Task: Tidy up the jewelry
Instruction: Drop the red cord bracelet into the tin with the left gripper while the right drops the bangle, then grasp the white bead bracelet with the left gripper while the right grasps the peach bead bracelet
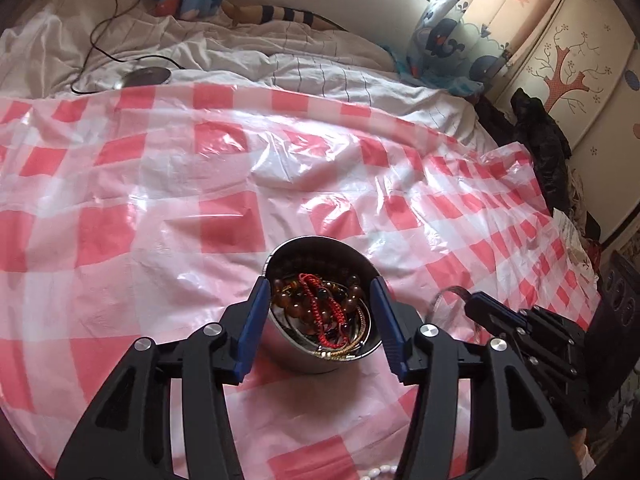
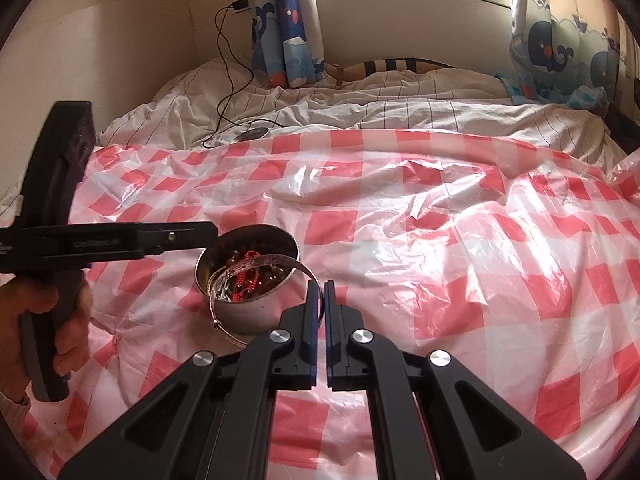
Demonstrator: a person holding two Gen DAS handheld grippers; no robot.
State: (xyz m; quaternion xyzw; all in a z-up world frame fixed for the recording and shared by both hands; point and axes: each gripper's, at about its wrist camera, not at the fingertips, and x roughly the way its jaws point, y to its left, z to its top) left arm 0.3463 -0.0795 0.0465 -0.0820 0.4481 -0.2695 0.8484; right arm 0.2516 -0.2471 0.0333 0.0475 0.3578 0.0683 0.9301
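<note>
A steel bowl [image 1: 292, 344] sits on the checked sheet, filled with brown bead bracelets [image 1: 298, 304] and red cords [image 1: 320, 300]. My left gripper [image 1: 320, 292] straddles the bowl with its blue pads on both sides; I cannot tell whether they press the wall. The bowl also shows in the right wrist view [image 2: 256, 312]. My right gripper [image 2: 322, 284] is shut on a silver bangle [image 2: 256, 262] and holds it over the bowl's near rim. The right gripper shows at the right in the left view [image 1: 468, 300], with the bangle [image 1: 444, 296] beside it.
A red-and-white checked plastic sheet [image 2: 440, 240] covers the bed. White beads [image 1: 380, 472] lie at the bottom edge. A crumpled white duvet [image 2: 360, 104], a dark disc [image 1: 146, 76] with a charging cable [image 2: 224, 92], and whale curtains [image 2: 560, 52] lie beyond.
</note>
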